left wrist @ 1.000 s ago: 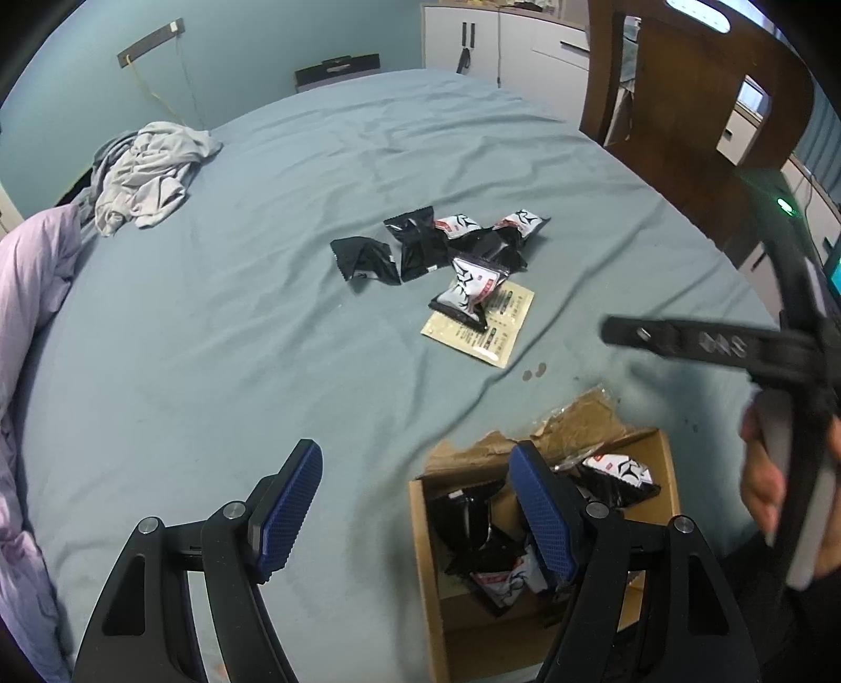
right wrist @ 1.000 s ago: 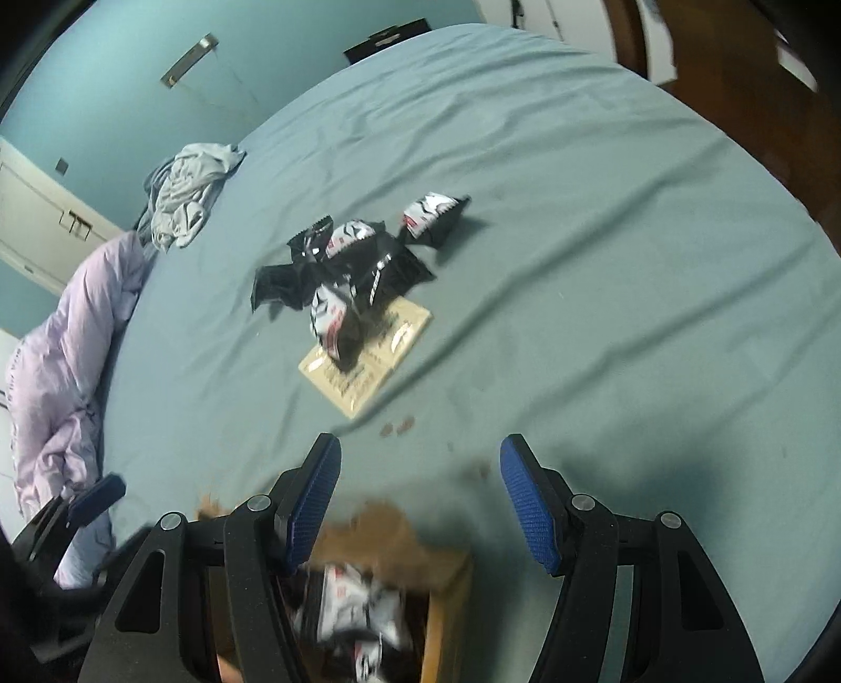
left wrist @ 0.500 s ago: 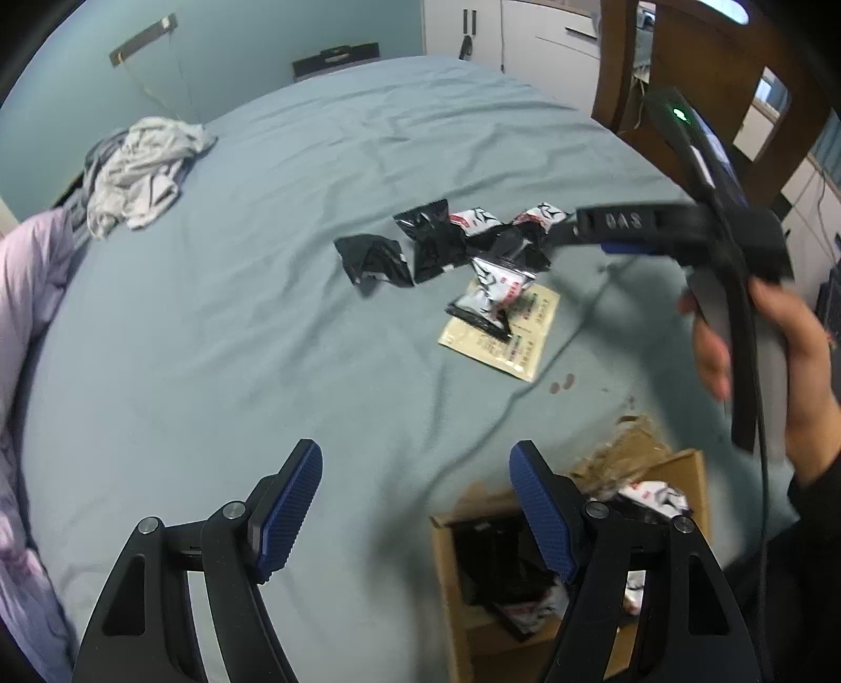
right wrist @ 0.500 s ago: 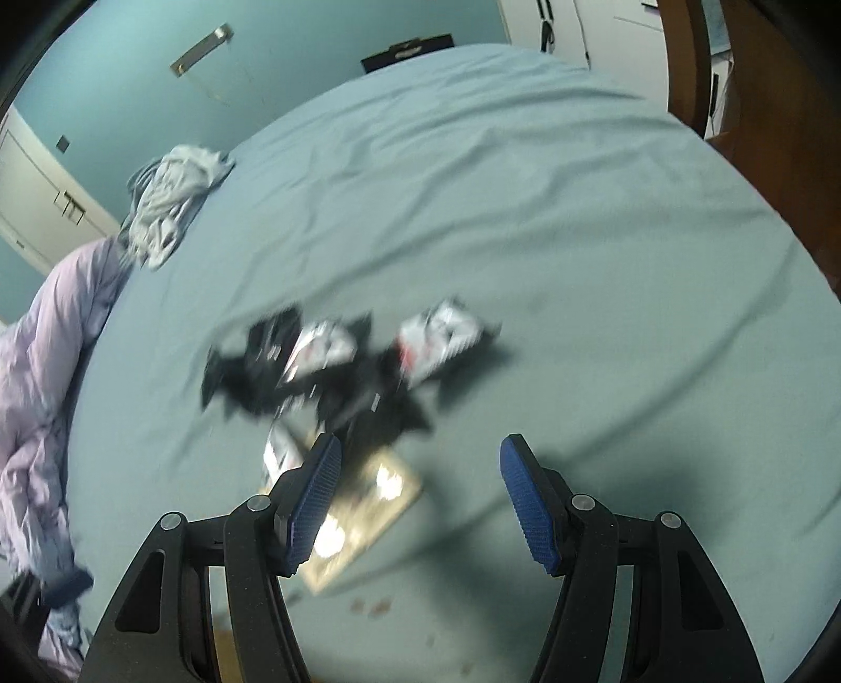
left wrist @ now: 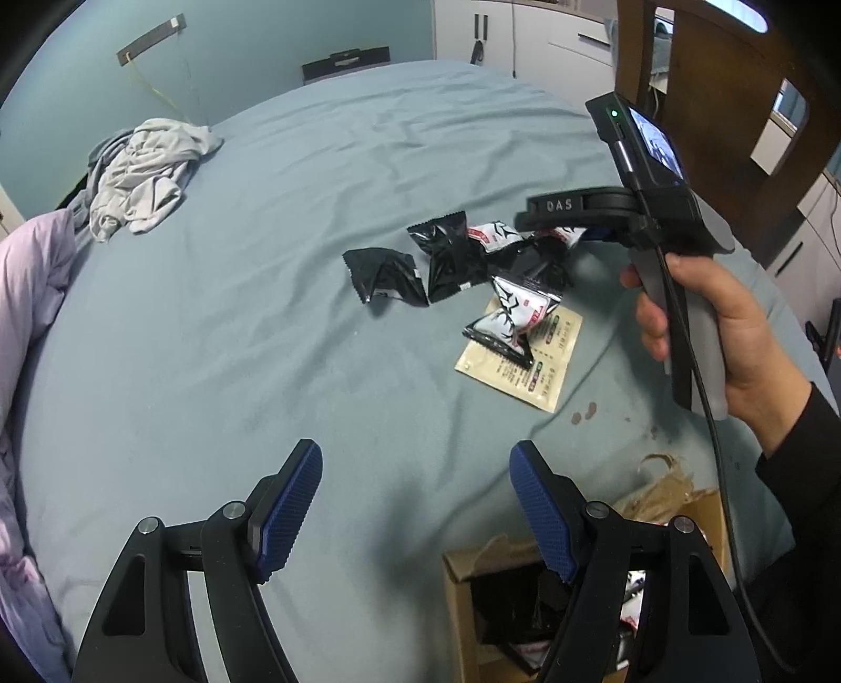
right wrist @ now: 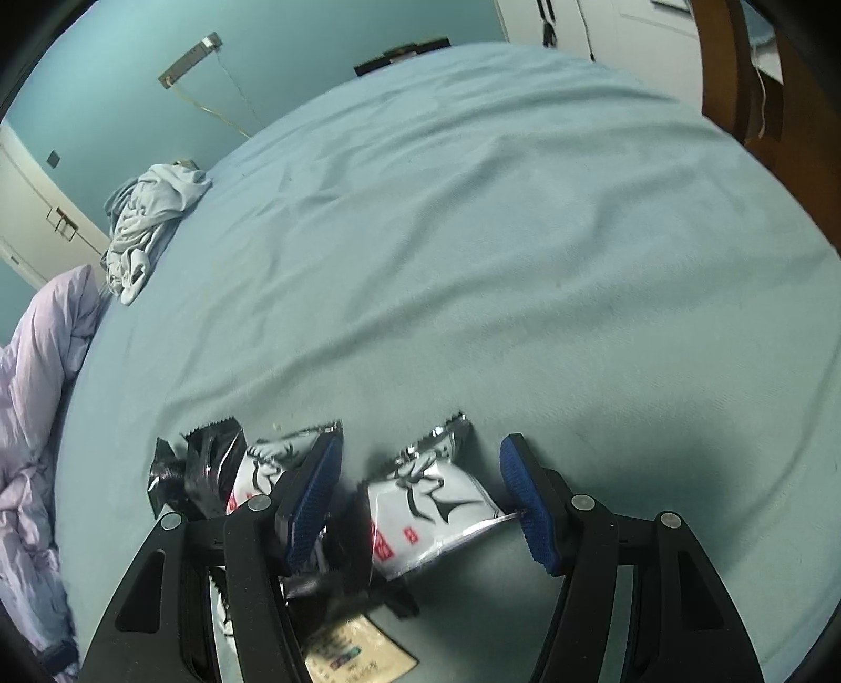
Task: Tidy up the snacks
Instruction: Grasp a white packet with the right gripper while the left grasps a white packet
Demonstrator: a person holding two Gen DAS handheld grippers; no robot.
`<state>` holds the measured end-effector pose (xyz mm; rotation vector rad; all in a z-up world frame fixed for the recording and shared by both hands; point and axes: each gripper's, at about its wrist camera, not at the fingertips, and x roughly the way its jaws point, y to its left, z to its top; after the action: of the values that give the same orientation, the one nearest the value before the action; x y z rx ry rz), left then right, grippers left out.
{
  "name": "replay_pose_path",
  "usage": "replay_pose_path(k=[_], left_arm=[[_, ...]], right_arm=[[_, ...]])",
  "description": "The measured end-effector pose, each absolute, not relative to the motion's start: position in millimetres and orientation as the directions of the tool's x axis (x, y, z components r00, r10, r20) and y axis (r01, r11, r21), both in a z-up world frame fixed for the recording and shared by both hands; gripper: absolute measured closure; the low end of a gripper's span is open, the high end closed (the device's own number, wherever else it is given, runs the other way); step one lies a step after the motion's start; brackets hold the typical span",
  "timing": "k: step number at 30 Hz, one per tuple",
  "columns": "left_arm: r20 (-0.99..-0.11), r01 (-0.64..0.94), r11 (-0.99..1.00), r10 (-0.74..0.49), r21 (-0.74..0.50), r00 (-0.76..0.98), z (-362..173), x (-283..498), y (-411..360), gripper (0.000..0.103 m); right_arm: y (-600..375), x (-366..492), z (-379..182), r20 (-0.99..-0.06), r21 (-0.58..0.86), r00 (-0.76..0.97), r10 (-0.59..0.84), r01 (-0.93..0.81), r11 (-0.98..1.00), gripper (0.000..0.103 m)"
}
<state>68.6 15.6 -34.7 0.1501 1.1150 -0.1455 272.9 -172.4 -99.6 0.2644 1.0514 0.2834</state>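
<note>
Several black and white snack packets point(left wrist: 452, 257) lie in a pile on the blue bed sheet point(left wrist: 263, 341), one of them on a beige sachet point(left wrist: 531, 362). My right gripper point(right wrist: 420, 499) is low over the pile, its jaws closing around a white packet point(right wrist: 426, 504). A gap still shows between the packet and the left pad point(right wrist: 313, 499). From the left wrist view the right gripper point(left wrist: 531, 215) is seen side-on, held by a hand point(left wrist: 699, 326). My left gripper point(left wrist: 415, 504) hangs open and empty above the sheet, beside an open cardboard box point(left wrist: 457, 572) with packets inside.
A heap of grey clothes point(left wrist: 147, 168) lies at the far left of the bed, with a lilac duvet point(left wrist: 26, 315) along the left edge. A wooden chair point(left wrist: 709, 105) and white cabinets point(left wrist: 525, 37) stand beyond the bed on the right.
The right gripper travelled from above the box out to the pile, dropped low, and its jaws narrowed around a white packet. The left gripper drifted slightly and stayed open.
</note>
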Motion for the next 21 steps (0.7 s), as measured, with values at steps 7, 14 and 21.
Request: replay_pose_path(k=[7, 14, 21], left_arm=[[-0.877, 0.205, 0.977, -0.057, 0.048, 0.477, -37, 81, 17, 0.028], [-0.851, 0.242, 0.970, -0.104, 0.028, 0.515, -39, 108, 11, 0.028], [-0.879, 0.362, 0.929, -0.234, -0.076, 0.416, -56, 133, -15, 0.028]], right_arm=[[-201, 254, -87, -0.736, 0.473, 0.517, 0.437, -0.068, 0.878, 0.079], [-232, 203, -51, -0.696, 0.520, 0.568, 0.440, -0.023, 0.854, 0.079], [-256, 125, -4, -0.645, 0.582, 0.589, 0.487, -0.034, 0.812, 0.079]])
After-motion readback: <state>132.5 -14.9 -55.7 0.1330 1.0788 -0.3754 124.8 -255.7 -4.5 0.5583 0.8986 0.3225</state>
